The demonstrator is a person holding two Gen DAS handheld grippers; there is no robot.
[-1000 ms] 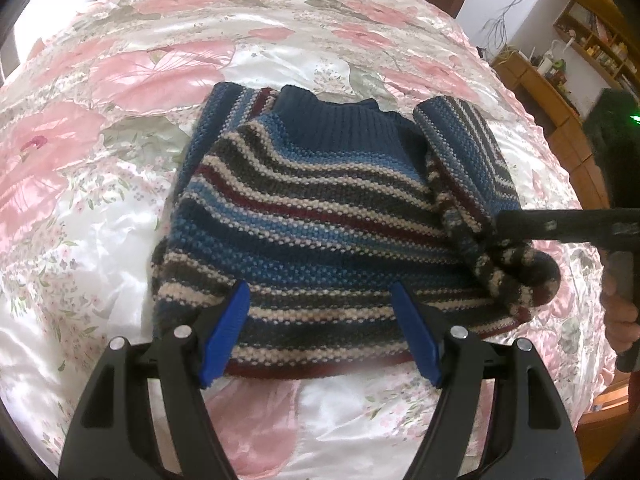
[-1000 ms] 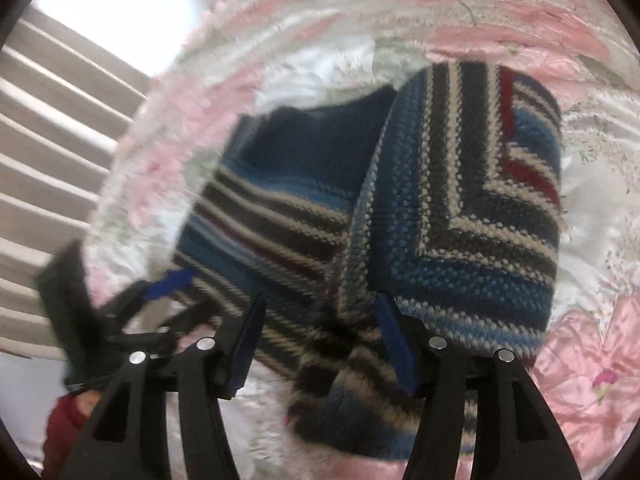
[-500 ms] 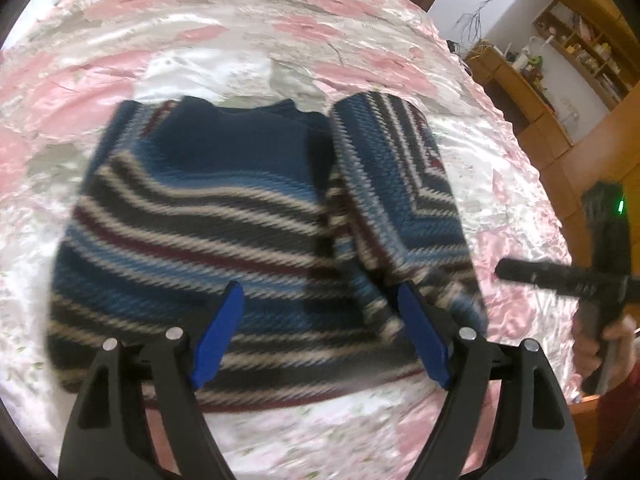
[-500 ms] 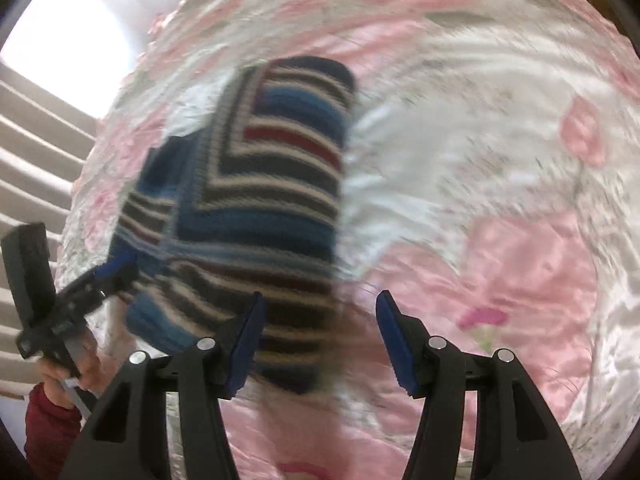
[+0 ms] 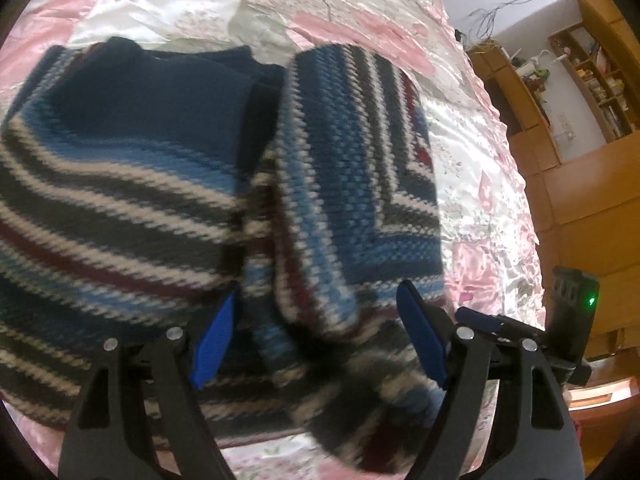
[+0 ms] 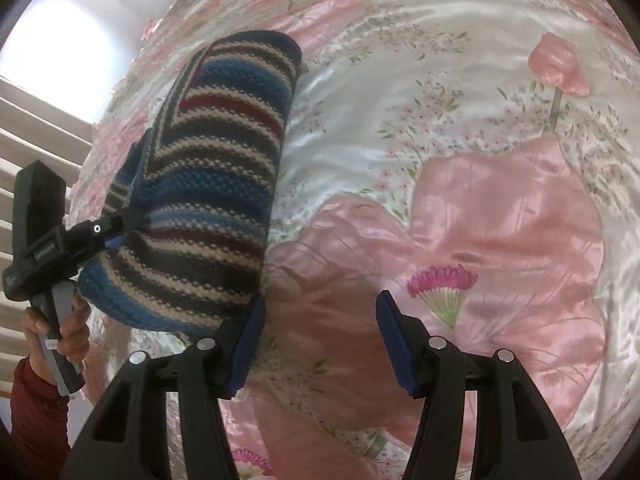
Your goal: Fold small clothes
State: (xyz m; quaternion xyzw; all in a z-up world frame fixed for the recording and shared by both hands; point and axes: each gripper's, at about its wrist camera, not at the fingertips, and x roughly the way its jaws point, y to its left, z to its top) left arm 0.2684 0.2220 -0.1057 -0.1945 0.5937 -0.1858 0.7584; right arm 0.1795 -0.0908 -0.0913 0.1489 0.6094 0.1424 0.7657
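Observation:
A small striped knit sweater (image 5: 120, 200) in blue, cream, grey and maroon lies flat on the bed. Its right sleeve (image 5: 352, 184) is folded in over the body, with the cuff bunched low near the hem. My left gripper (image 5: 320, 340) is open and hovers close above that cuff, which shows between its blue pads. My right gripper (image 6: 322, 344) is open over bare bedspread, just right of the sweater (image 6: 208, 184), with nothing between its fingers. In the right wrist view the left gripper (image 6: 108, 236) sits at the sweater's near edge, held by a hand (image 6: 60, 328).
The sweater rests on a shiny pink floral bedspread (image 6: 480, 200) that stretches wide to the right. Wooden shelves and cabinets (image 5: 580, 120) stand past the bed's right side. A bright window with blinds (image 6: 40, 80) is on the left.
The right gripper let go of the sleeve and swung away to the right over the bedspread. The left gripper moved right and closer, from the hem's middle to the folded sleeve.

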